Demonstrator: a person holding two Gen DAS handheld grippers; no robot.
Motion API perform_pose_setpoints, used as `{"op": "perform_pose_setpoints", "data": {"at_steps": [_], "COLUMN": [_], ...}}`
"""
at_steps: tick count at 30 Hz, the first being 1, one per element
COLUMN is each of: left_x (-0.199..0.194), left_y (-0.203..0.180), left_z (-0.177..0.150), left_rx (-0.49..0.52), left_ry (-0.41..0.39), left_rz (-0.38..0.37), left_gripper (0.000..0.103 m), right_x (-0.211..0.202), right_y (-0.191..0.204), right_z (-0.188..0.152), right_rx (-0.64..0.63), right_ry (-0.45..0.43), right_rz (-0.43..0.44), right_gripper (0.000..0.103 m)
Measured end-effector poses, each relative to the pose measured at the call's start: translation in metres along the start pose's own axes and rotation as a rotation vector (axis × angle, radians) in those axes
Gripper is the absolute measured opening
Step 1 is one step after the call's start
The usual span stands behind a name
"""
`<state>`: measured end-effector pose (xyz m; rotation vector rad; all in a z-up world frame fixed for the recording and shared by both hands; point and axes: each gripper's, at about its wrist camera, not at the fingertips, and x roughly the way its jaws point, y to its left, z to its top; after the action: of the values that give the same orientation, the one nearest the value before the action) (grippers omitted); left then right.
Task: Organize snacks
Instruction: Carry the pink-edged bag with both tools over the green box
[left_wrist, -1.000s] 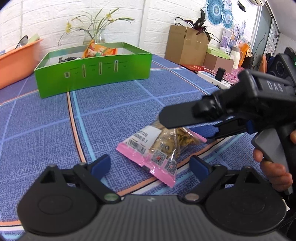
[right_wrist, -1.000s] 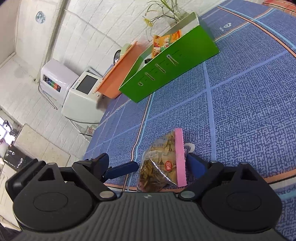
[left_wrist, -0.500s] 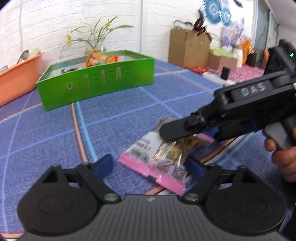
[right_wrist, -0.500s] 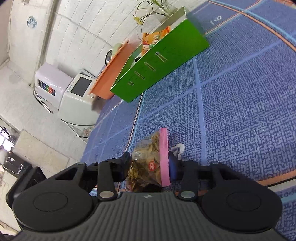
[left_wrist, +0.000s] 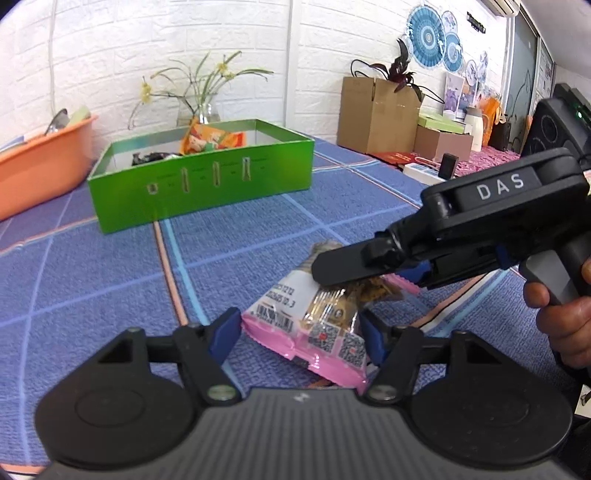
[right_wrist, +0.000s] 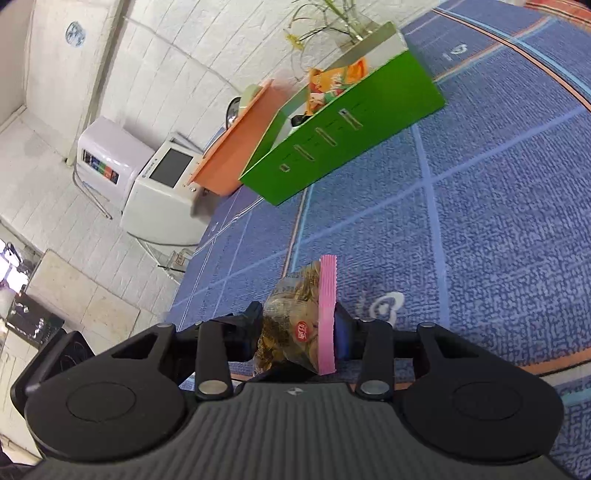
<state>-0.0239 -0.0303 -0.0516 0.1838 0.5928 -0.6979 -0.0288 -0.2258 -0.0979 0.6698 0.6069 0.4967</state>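
Snack packet (left_wrist: 317, 317) – clear, pink-edged – lies near the front of the worktop (left_wrist: 110, 280), well apart from the green box (left_wrist: 201, 184). Both grippers are on it at once.

Right gripper (right_wrist: 301, 328): fingers clenched on the packet's far end, one pad against the pink seam, the other against the clear side. In the left view its black finger lies over the top of the packet.

Left gripper (left_wrist: 297, 334): blue fingers either side of the near pink edge, closing. One finger sits at the packet's corner, the other right by the opposite side; no firm pinch is visible yet, so I read it as not gripping.

Progress: the box already holds an orange bag (left_wrist: 208, 138) and some dark wrappers, so part of the sorting looks done. This packet is off to a start only – grasped, barely raised if at all. Left to do, by my reading: lift it, carry it across to the box, drop it in.
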Motion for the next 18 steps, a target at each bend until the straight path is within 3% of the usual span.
{"op": "perform_pose_setpoints", "data": {"at_steps": [10, 18], "left_x": [-0.025, -0.028], "left_y": [0.040, 0.089], "left_z": [0.014, 0.056], "left_rx": [-0.047, -0.025], "left_ry": [-0.073, -0.125], "left_rz": [0.193, 0.357], "left_gripper": [0.067, 0.067], "right_x": [0.051, 0.100], "right_y": [0.062, 0.095], "right_z": [0.030, 0.073], "right_rx": [-0.230, -0.289], "right_ry": [0.032, -0.005], "right_rz": [0.056, 0.147], "right_gripper": [0.069, 0.068]}}
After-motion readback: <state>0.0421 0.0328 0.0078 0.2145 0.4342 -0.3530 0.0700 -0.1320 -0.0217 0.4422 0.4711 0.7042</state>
